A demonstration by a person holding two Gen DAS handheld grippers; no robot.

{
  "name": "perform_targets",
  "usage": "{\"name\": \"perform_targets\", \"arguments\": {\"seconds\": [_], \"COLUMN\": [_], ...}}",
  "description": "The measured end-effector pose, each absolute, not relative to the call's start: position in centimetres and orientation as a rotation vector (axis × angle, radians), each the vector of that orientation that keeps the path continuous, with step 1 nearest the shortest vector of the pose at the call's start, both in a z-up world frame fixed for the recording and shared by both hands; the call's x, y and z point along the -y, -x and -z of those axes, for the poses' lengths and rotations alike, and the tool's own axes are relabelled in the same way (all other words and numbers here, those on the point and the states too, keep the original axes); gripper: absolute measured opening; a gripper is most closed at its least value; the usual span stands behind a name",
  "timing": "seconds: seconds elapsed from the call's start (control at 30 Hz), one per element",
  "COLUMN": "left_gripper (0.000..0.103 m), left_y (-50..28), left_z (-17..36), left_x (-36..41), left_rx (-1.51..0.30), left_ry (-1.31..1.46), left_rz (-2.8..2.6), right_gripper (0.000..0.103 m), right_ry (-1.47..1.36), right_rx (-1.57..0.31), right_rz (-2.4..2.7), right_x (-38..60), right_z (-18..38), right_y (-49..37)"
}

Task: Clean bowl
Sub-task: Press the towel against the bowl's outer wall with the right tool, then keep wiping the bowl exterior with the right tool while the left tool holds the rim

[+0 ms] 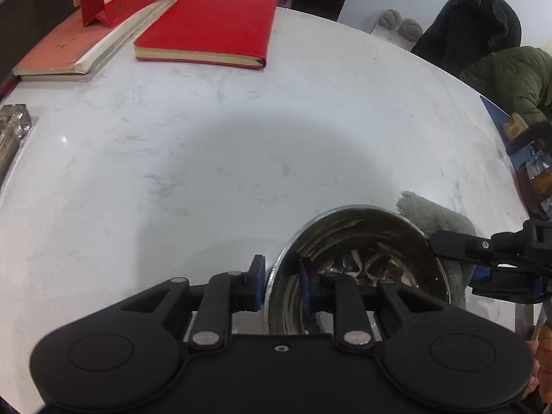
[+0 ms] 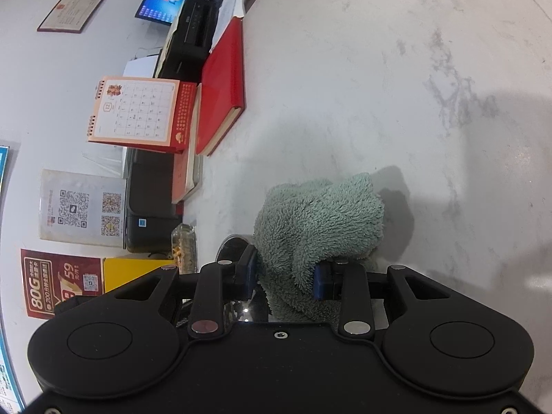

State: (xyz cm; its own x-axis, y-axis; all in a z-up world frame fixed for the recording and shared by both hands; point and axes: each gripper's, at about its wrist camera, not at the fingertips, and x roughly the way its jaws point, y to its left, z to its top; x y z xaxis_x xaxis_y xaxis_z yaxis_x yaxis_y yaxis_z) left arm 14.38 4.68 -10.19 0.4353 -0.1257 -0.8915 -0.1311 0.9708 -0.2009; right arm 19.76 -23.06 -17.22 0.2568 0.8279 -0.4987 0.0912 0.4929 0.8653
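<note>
The left claw (image 1: 280,284) pinches the near rim of the steel bowl (image 1: 358,269), one pad outside the wall, one inside, on the marble worktop (image 1: 207,158). The right claw (image 2: 284,277) is pressed onto a green fleecy cloth (image 2: 321,214), sitting at the bowl's 3 o'clock rim, so the wipe heads toward 9 o'clock. A red notebook (image 1: 210,26) lies well apart at 11 o'clock.
</note>
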Motion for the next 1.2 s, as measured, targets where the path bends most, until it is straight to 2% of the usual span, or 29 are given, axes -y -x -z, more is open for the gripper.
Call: {"name": "perform_targets", "arguments": {"seconds": [0.1, 0.23, 0.47, 0.67, 0.97, 1.2], "left_gripper": [0.019, 0.028, 0.029, 0.029, 0.027, 0.027], "left_y": [-14.2, -13.5, -13.5, -13.4, -12.9, -12.8], "left_z": [10.6, 11.2, 11.3, 11.2, 11.4, 11.4], "left_x": [-4.3, -2.9, -2.5, -2.4, -1.6, -1.6], "left_rx": [-1.151, -1.162, -1.122, -1.109, -1.103, -1.093], "left_ry": [0.3, 0.319, 0.347, 0.352, 0.349, 0.36], "left_rz": [-0.03, -0.041, -0.082, -0.088, -0.092, -0.101], "right_gripper": [0.031, 0.031, 0.031, 0.031, 0.031, 0.031], "right_ry": [-0.952, -0.968, -1.061, -1.122, -1.152, -1.175], "right_rx": [-1.225, -1.228, -1.232, -1.274, -1.217, -1.254], "right_rz": [-0.628, -0.634, -0.59, -0.552, -0.558, -0.533], "right_x": [23.0, 23.0, 24.7, 26.2, 25.8, 26.3], "right_z": [17.4, 17.6, 18.4, 19.0, 19.4, 19.4], "right_y": [-20.7, -22.0, -20.2, -16.3, -20.3, -16.5]}}
